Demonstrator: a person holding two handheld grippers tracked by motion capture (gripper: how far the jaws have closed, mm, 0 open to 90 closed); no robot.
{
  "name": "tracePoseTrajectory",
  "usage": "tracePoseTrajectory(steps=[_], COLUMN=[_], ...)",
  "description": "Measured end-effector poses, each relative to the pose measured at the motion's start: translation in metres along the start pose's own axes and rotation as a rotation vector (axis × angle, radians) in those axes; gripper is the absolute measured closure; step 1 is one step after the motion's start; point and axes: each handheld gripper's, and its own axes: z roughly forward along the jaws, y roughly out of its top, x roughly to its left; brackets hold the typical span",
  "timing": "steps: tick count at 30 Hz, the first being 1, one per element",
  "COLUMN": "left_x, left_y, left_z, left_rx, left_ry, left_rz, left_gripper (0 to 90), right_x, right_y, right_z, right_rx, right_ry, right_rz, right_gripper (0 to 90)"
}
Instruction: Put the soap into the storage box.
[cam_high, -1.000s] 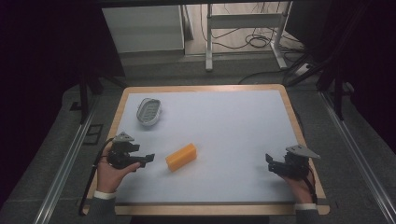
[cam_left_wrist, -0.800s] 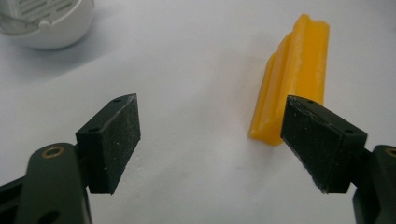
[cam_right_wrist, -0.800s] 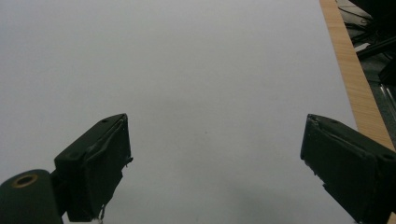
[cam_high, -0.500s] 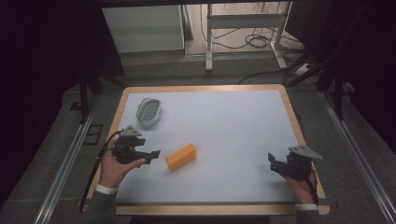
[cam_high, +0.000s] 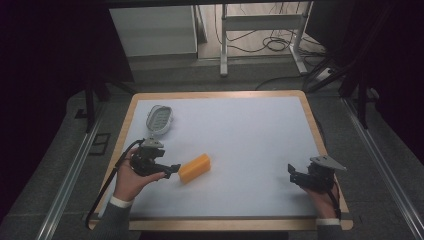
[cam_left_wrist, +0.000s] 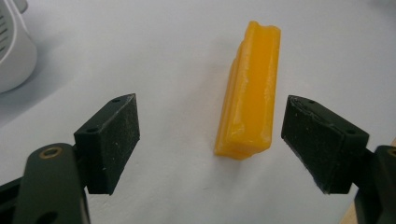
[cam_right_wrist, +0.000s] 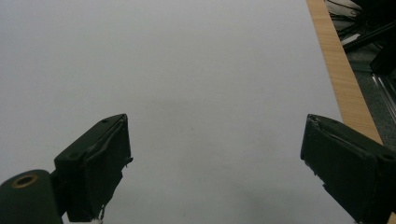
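The white, wood-rimmed counter (cam_high: 250, 145) is seen whole from the high view, with the white oval slotted dish (cam_high: 159, 118) at its far left. The yellow waxy block (cam_left_wrist: 252, 93) is shown lying free between the spread left tongs (cam_left_wrist: 210, 144). The right tongs (cam_right_wrist: 215, 168) are parted over bare counter.

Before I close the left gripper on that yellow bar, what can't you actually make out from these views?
- Underside and far end of the yellow waxy bar: left gripper view, hidden by its own body.
- White slotted oval dish: left gripper view, cut off by the left edge.
- Left gripper jaw gap: high view, too small.
- Right gripper jaw gap: high view, too small.
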Motion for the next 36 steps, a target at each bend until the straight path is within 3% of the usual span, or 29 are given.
tracePoseTrajectory(steps=[4, 6, 15, 17, 36], left_x=[-0.007, -0.010, -0.017, -0.019, -0.033], left_y=[0.004, 0.005, 0.012, 0.015, 0.032], left_z=[0.003, 0.004, 0.015, 0.022, 0.064], left_rx=[-0.009, -0.011, 0.024, 0.042, 0.150], left_ry=[0.009, -0.012, -0.015, -0.016, -0.039], left_rz=[0.031, 0.037, 0.062, 0.080, 0.125], left_gripper=[20.7, 20.9, 20.9, 20.9, 20.8], right_x=[0.000, 0.001, 0.001, 0.001, 0.001], right_y=[-0.001, -0.001, -0.001, -0.001, -0.002], right_z=[0.001, 0.001, 0.001, 0.001, 0.004], right_rx=[0.004, 0.004, 0.011, 0.011, 0.027], right_ry=[0.002, -0.001, -0.002, -0.003, -0.009], right_rz=[-0.004, -0.004, -0.005, -0.005, -0.005], right_gripper=[8.6, 8.6, 8.6, 8.6, 8.6])
